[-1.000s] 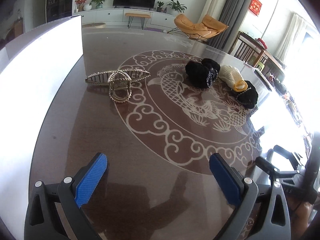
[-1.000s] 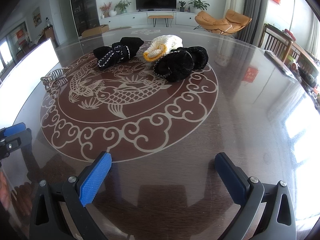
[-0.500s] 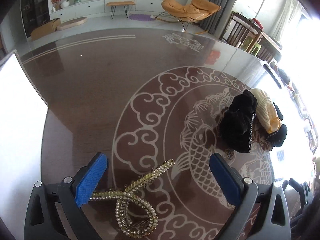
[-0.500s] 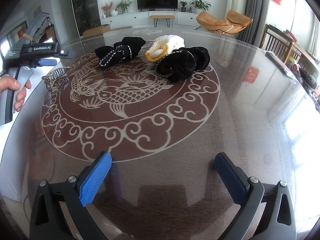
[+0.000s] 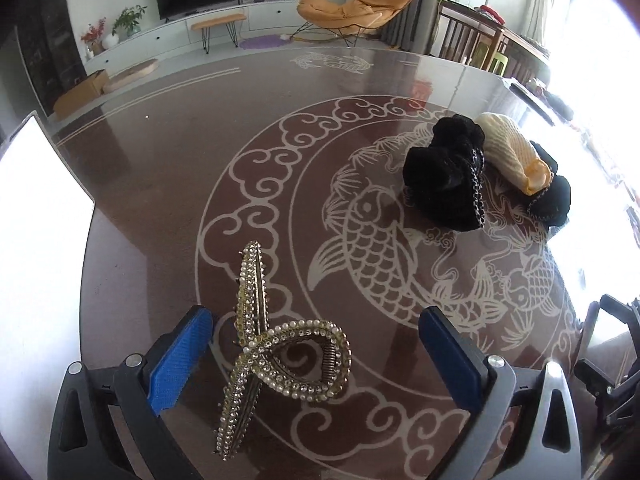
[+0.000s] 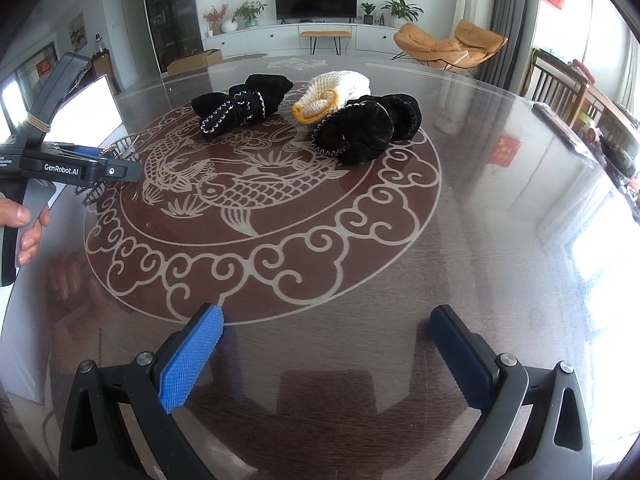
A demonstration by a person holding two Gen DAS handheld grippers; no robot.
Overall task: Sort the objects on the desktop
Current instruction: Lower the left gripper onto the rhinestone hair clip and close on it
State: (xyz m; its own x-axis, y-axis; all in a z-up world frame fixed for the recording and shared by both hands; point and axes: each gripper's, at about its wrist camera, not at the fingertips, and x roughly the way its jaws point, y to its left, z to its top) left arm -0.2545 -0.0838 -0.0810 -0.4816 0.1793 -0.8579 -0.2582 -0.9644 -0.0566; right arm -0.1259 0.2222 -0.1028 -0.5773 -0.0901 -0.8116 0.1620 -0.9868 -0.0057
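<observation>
Below, the left gripper has its blue-padded fingers spread wide around a gold rhinestone-and-pearl hair claw lying on the glossy carp-patterned tabletop, not touching it. Further right, the right gripper hovers wide open, empty, near black and cream knitted socks.

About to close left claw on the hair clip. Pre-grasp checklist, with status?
1. Left claw open: ok.
2. Hair clip between its fingers: ok, nearer the left finger.
3. Fingers touching clip: cannot tell.
4. Clip lying flat: not ok, it stands tilted on the table.
5. Nothing else between the fingers: ok; the black knits lie far off.
6. Right claw out of the way: ok, open and empty.
</observation>
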